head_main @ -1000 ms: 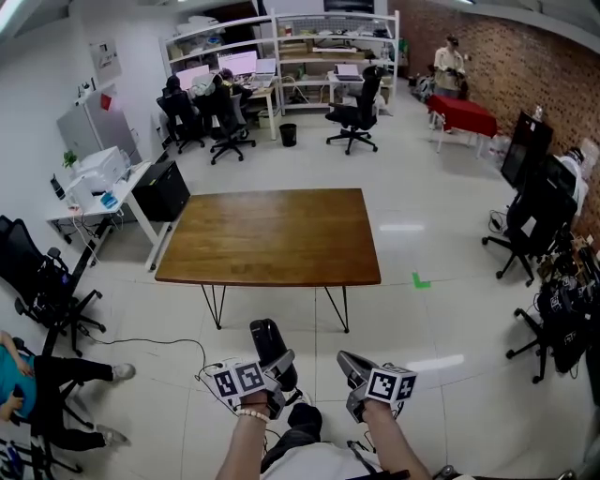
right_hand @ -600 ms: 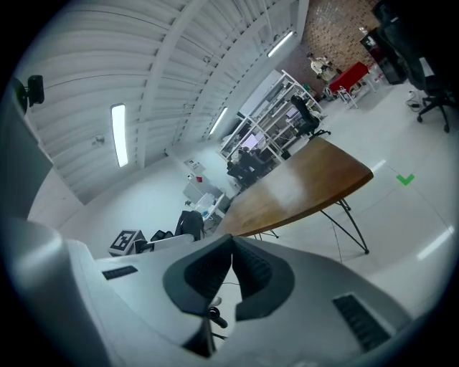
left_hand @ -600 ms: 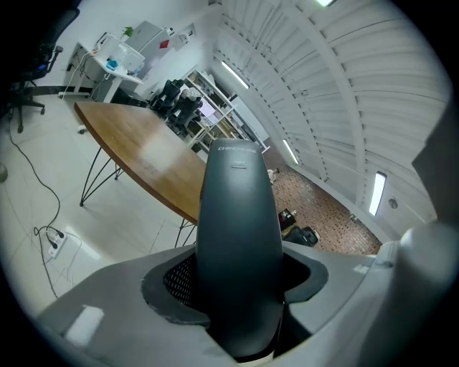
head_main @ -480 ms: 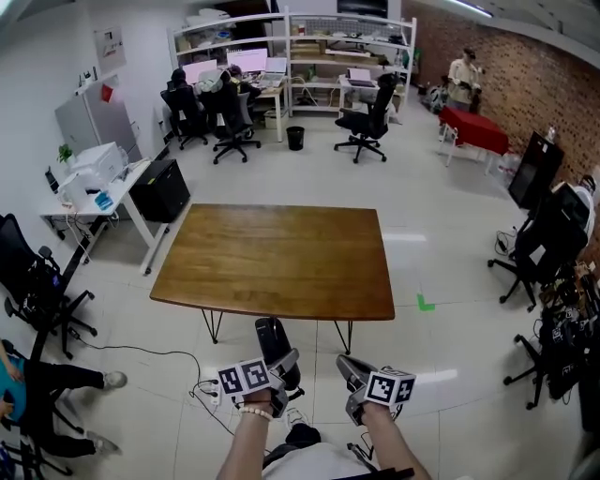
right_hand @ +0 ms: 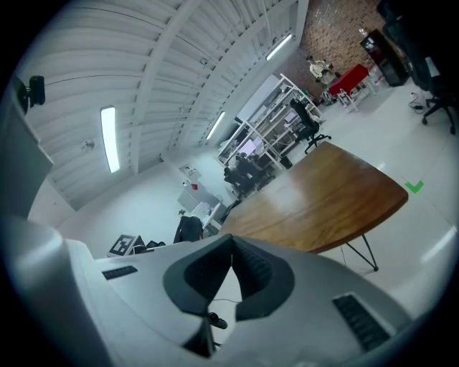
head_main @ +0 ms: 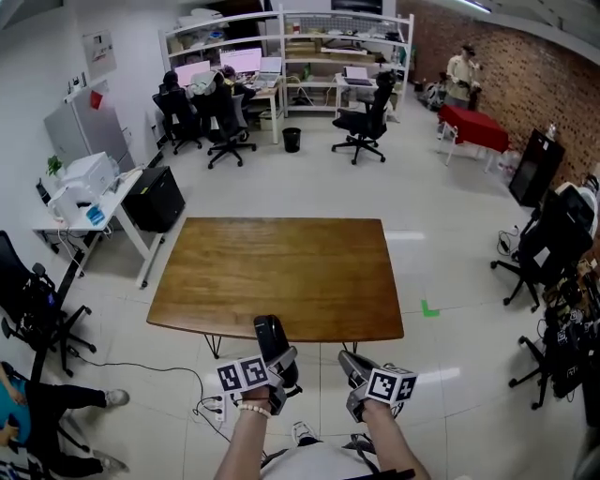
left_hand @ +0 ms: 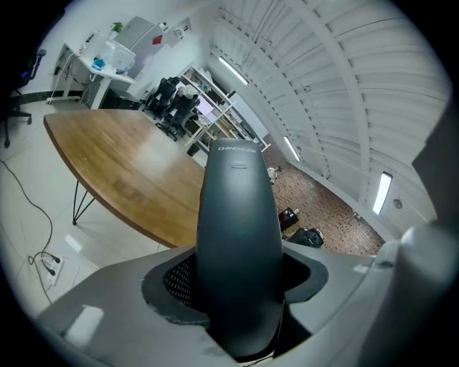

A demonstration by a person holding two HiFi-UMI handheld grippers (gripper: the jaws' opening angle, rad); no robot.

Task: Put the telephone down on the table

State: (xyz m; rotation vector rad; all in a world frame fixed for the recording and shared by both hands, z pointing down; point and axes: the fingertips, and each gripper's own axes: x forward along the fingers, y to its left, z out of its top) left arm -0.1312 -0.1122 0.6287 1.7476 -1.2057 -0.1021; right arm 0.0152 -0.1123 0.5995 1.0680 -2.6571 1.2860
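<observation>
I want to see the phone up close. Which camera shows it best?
Left gripper view: the phone fills the middle, gripped by the jaws. Head view shows it small; right gripper view, just a dark speck.

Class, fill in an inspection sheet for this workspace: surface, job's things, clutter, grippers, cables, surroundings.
Surface: wooden table, top bare.
Job's things: black telephone handset, upright in the left gripper, not yet on the table.
Clutter: nothing seen on the table.
Grippers: left gripper shut on the telephone handset; right gripper shut, empty.
Cables: power strip with cable on the floor.
Surroundings: office chairs, shelving, brick wall, people at desks.
</observation>
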